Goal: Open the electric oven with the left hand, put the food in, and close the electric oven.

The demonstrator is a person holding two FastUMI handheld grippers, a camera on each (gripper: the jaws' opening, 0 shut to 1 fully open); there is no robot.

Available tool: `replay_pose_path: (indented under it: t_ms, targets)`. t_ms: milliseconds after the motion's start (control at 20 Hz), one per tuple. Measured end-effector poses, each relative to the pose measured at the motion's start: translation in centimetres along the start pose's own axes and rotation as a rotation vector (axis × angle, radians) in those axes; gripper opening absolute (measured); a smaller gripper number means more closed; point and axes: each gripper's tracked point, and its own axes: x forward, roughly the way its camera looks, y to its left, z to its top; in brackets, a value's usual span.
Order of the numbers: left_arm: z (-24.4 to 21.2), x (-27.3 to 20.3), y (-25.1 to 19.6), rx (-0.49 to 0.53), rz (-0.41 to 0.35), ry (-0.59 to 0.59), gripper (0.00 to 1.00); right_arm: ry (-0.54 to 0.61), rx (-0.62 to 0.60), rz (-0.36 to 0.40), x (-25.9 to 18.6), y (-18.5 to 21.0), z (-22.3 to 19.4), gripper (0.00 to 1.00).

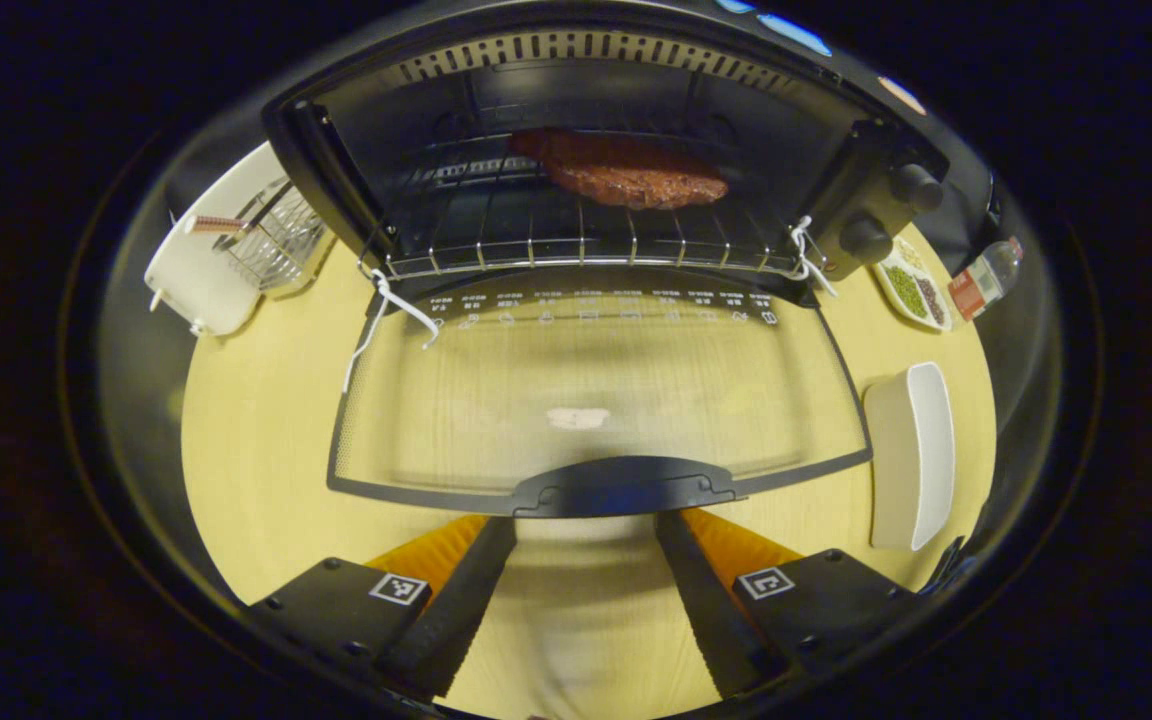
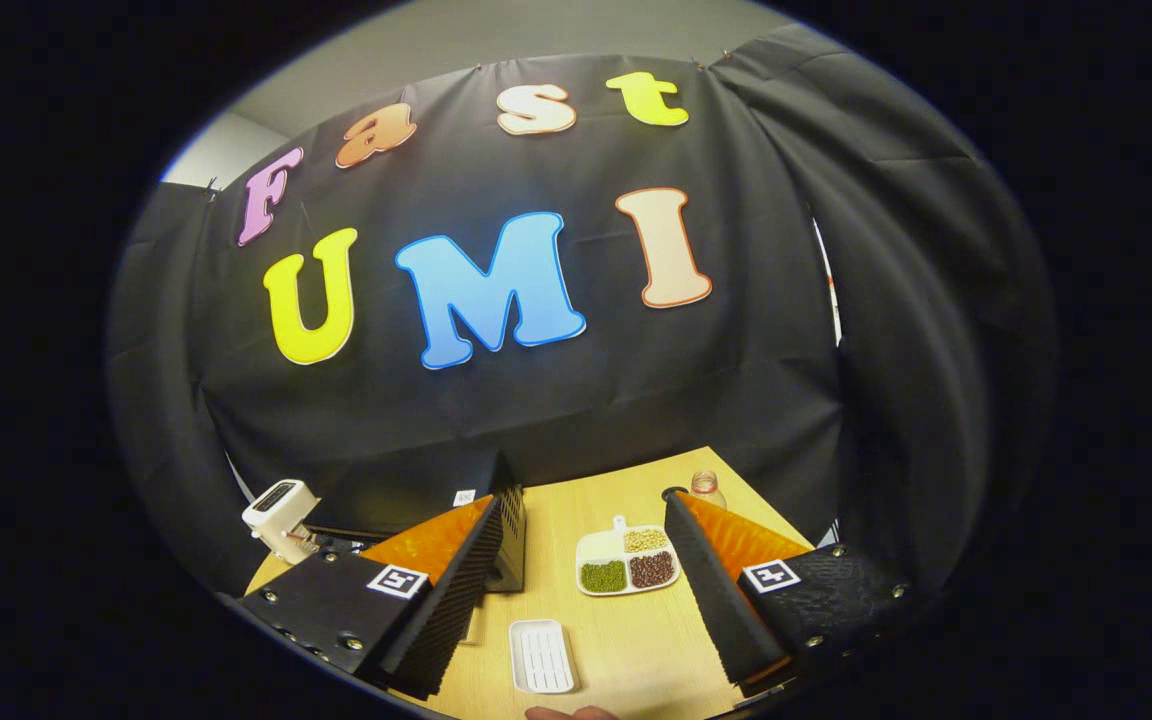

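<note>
oven: the black electric oven (image 1: 626, 110) stands on the pale wooden counter (image 1: 266, 420) with its cavity exposed; in the right gripper view its dark body (image 2: 416, 495) sits at the back left of the counter
oven door: the glass door with a black frame (image 1: 596, 390) is folded down flat in front of the oven, its black handle (image 1: 626, 487) on the edge farthest from the oven; white string (image 1: 386, 310) is tied at both hinge corners
food: a flat reddish-brown patty of meat (image 1: 626, 172) lies on the wire rack (image 1: 576, 235) inside the oven, toward its knob side
knobs: two black round knobs (image 1: 891, 210) on the oven's control panel beside the cavity
left gripper (image 1: 586, 600): just in front of the oven door's handle, jaws spread, nothing between them, not touching the handle
right gripper (image 2: 586, 590): raised over the counter beside the oven, jaws spread and empty
white rectangular dish (image 1: 911, 455): on the counter beside the oven door, on the knob side
divided white plate of green, brown and pale beans (image 2: 628, 562): on the counter beside the oven, on its knob side
small bottle with a red label (image 1: 984, 280): beyond the bean plate, away from the oven
white appliance with a wire basket (image 1: 236, 245): on the oven's other side
</note>
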Motion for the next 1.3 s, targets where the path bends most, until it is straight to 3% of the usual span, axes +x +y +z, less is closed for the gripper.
replay_pose_path:
  t_ms: [100, 150, 200, 250, 300, 450, 550, 600, 650, 800, 900, 1150, 1300]
  targets:
    - [0.6, -1.6, -0.2, 0.017, 0.000, -0.038, 0.97, -0.016, -0.011, -0.002, -0.4, 0.0, 0.4, 0.99]
    - [0.9, -2.5, -0.3, 0.017, -0.004, -0.059, 0.97, -0.023, -0.017, -0.002, -0.5, 0.1, 0.5, 0.93]
    - [1.3, -3.4, -0.4, 0.014, -0.008, -0.084, 0.93, -0.027, -0.021, -0.001, -0.6, 0.2, 0.6, 0.99]
    - [1.7, -4.3, -0.3, 0.018, -0.008, -0.114, 1.00, -0.032, -0.021, 0.003, -0.7, 0.4, 0.7, 0.99]
    - [2.2, -5.3, -0.3, 0.027, -0.006, -0.150, 0.97, -0.033, -0.023, 0.009, -0.7, 0.7, 0.7, 0.99]
    - [3.7, -7.4, -0.7, 0.022, -0.023, -0.230, 1.00, -0.034, -0.029, 0.025, -0.1, 2.0, 0.3, 0.93]
    - [4.2, -7.7, -1.4, -0.005, -0.046, -0.238, 0.97, -0.038, -0.026, 0.037, -0.1, 2.5, 0.4, 0.93]
    - [4.3, -7.8, -1.3, 0.001, -0.039, -0.243, 0.97, -0.040, -0.027, 0.040, -0.1, 2.6, 0.5, 0.99]
    - [4.4, -7.9, -1.3, 0.013, -0.036, -0.250, 1.00, -0.043, -0.030, 0.042, -0.3, 2.6, 0.6, 0.93]
    - [5.5, -7.9, -1.3, 0.033, -0.032, -0.270, 0.93, -0.044, -0.039, 0.029, -0.4, 1.8, 0.5, 0.93]
    - [6.5, -8.4, -1.4, 0.021, -0.026, -0.305, 0.97, -0.035, -0.028, 0.019, -0.6, 1.2, 0.3, 0.99]
    - [10.1, -13.3, -1.8, 0.020, -0.010, -0.515, 1.00, -0.041, -0.013, 0.022, -0.6, -0.1, 0.7, 0.99]
    - [12.1, -19.0, -3.1, 0.011, -0.016, -0.686, 0.97, -0.062, -0.027, 0.046, -0.4, -0.5, 2.0, 0.99]
